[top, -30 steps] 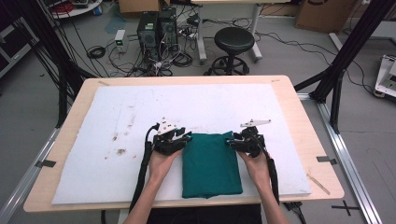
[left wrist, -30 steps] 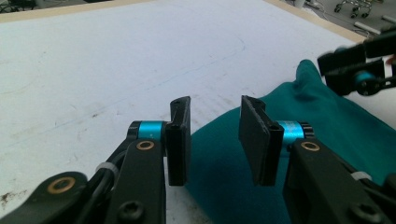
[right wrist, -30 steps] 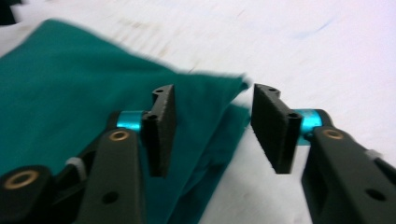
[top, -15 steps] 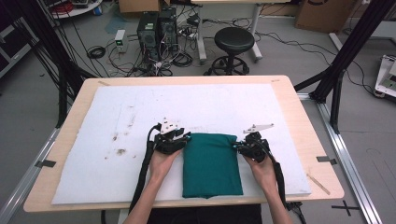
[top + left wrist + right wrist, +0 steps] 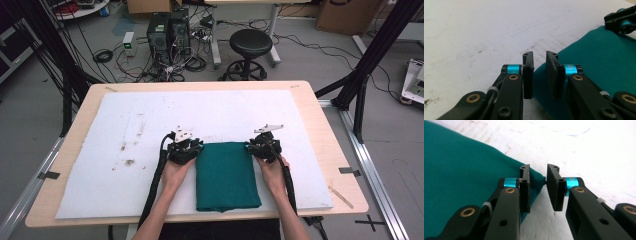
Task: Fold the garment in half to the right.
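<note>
From the high view a folded green cloth (image 5: 227, 175) lies as a neat rectangle on the white padded mat (image 5: 125, 125) at the near middle of the bench (image 5: 320, 115), with the left claw (image 5: 192, 148) and right claw (image 5: 254, 147) at its two far corners, likely to take them up for another fold. In the left gripper view the jaws have just been closing, a slim gap left, the soft matte corner between them unpinched. In the right gripper view the jaws have just been opening, apart around the corner tip
</note>
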A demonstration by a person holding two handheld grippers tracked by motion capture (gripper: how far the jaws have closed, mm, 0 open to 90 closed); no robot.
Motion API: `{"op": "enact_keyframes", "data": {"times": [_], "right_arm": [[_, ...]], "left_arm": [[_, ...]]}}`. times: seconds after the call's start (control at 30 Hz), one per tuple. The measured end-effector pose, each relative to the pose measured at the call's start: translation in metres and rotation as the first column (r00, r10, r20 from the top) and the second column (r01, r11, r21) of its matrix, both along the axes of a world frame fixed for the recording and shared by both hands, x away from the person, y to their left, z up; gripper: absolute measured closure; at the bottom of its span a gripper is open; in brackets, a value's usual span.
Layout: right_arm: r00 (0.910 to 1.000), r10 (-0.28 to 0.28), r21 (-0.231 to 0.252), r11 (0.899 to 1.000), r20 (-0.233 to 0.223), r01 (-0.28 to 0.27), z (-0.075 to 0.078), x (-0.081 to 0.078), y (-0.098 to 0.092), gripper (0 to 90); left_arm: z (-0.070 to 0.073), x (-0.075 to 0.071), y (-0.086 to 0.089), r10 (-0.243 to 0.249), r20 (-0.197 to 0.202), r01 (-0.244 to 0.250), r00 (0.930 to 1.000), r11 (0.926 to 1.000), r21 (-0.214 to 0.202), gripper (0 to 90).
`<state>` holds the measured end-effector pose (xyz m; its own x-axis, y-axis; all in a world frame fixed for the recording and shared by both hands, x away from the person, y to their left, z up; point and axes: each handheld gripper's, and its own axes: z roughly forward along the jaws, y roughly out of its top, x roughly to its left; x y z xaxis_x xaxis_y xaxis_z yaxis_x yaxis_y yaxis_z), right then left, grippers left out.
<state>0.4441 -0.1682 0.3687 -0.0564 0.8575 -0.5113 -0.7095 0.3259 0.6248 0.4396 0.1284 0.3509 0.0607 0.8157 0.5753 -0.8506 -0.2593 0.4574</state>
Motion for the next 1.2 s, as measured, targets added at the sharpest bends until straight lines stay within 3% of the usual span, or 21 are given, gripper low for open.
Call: {"op": "enact_keyframes", "data": {"times": [0.1, 0.17, 0.27, 0.3, 0.33, 0.37, 0.47, 0.5, 0.57, 0.6, 0.63, 0.67, 0.73, 0.77, 0.8, 0.83, 0.87, 0.97, 1.07, 1.13, 1.2], "right_arm": [[1.0000, 0.005, 0.020, 1.000, 0.003, -0.005, 0.001, -0.001, -0.004, 64.0], [0.9998, 0.011, 0.048, 0.999, 0.015, -0.012, -0.005, -0.006, -0.008, 57.6], [0.9969, 0.036, 0.057, 0.998, 0.070, -0.040, -0.017, -0.015, -0.011, 52.3], [0.9906, 0.097, 0.026, 0.995, 0.097, -0.100, -0.031, -0.022, -0.017, 48.1], [0.9872, 0.127, 0.002, 0.992, 0.097, -0.127, -0.038, -0.024, -0.018, 46.2], [0.9856, 0.141, -0.024, 0.990, 0.093, -0.139, -0.046, -0.025, -0.019, 44.4], [0.9851, 0.149, -0.099, 0.985, 0.086, -0.140, -0.072, -0.023, -0.017, 42.0], [0.9855, 0.145, -0.119, 0.984, 0.088, -0.134, -0.080, -0.022, -0.017, 41.2], [0.9845, 0.150, -0.133, 0.982, 0.091, -0.137, -0.089, -0.021, -0.017, 40.6], [0.9831, 0.162, -0.167, 0.975, 0.086, -0.146, -0.106, -0.017, -0.017, 41.1], [0.9839, 0.158, -0.174, 0.975, 0.085, -0.141, -0.114, -0.014, -0.016, 41.6], [0.9839, 0.158, -0.174, 0.975, 0.085, -0.141, -0.114, -0.014, -0.016, 41.6], [0.9898, 0.118, -0.179, 0.979, 0.080, -0.102, -0.130, -0.003, -0.015, 42.3], [0.9915, 0.106, -0.177, 0.980, 0.076, -0.091, -0.133, 0.001, -0.015, 42.4], [0.9928, 0.099, -0.180, 0.980, 0.067, -0.086, -0.135, 0.003, -0.015, 42.6], [0.9937, 0.093, -0.177, 0.981, 0.063, -0.080, -0.137, 0.005, -0.015, 42.7], [0.9942, 0.089, -0.175, 0.982, 0.061, -0.077, -0.139, 0.006, -0.015, 43.4], [0.9965, 0.042, -0.191, 0.981, 0.072, -0.027, -0.143, 0.008, -0.015, 44.2], [0.9969, 0.051, -0.216, 0.976, 0.059, -0.037, -0.145, 0.011, -0.017, 46.4], [0.9969, 0.062, -0.218, 0.975, 0.048, -0.050, -0.144, 0.011, -0.018, 46.6], [0.9930, 0.115, -0.212, 0.971, 0.026, -0.107, -0.142, 0.009, -0.023, 43.3]], "left_arm": [[-0.002, -0.002, 0.001, 0.009, 0.009, -0.009, 0.9999, 0.9999, -0.011, 70.0], [-0.011, -0.011, 0.004, 0.002, 0.038, -0.003, 0.9993, 0.9995, 0.030, 65.7], [-0.023, -0.017, 0.006, -0.008, 0.065, 0.004, 0.9979, 0.9977, 0.067, 62.7], [-0.035, -0.020, 0.009, -0.040, 0.051, 0.034, 0.9979, 0.9920, 0.121, 58.2], [-0.035, -0.020, 0.009, -0.040, 0.051, 0.034, 0.9979, 0.9920, 0.121, 55.0], [-0.045, -0.021, 0.010, -0.037, 0.033, 0.031, 0.9988, 0.9892, 0.143, 52.0], [-0.058, -0.021, 0.011, -0.020, 0.031, 0.014, 0.9993, 0.9843, 0.176, 43.0], [-0.071, -0.020, 0.012, -0.026, 0.034, 0.017, 0.9991, 0.9746, 0.223, 42.2], [-0.078, -0.019, 0.011, -0.024, 0.034, 0.015, 0.9991, 0.9699, 0.243, 39.4], [-0.085, -0.018, 0.010, -0.018, 0.036, 0.007, 0.9992, 0.9634, 0.268, 38.5], [-0.096, -0.015, 0.008, -0.013, 0.025, 0.005, 0.9996, 0.9560, 0.293, 37.6], [-0.096, -0.015, 0.008, -0.013, 0.025, 0.005, 0.9996, 0.9560, 0.293, 36.0], [-0.107, -0.013, 0.004, 0.008, 0.037, -0.020, 0.9993, 0.9485, 0.316, 33.9], [-0.112, -0.011, 0.003, 0.034, 0.050, -0.048, 0.9982, 0.9458, 0.321, 33.3], [-0.118, -0.006, 0.001, 0.082, 0.046, -0.093, 0.9956, 0.9367, 0.338, 32.5], [-0.118, -0.006, 0.001, 0.082, 0.046, -0.093, 0.9956, 0.9367, 0.338, 32.5], [-0.123, -0.002, 0.000, 0.119, 0.036, -0.124, 0.9922, 0.9302, 0.345, 32.4], [-0.129, 0.004, 0.001, 0.155, 0.039, -0.159, 0.9872, 0.9277, 0.338, 32.4], [-0.128, 0.005, 0.002, 0.146, 0.027, -0.146, 0.9890, 0.9299, 0.338, 32.8], [-0.124, 0.005, 0.003, 0.135, 0.006, -0.128, 0.9909, 0.9265, 0.354, 32.8], [-0.121, 0.003, 0.006, 0.115, 0.005, -0.108, 0.9934, 0.9218, 0.372, 32.8]]}}
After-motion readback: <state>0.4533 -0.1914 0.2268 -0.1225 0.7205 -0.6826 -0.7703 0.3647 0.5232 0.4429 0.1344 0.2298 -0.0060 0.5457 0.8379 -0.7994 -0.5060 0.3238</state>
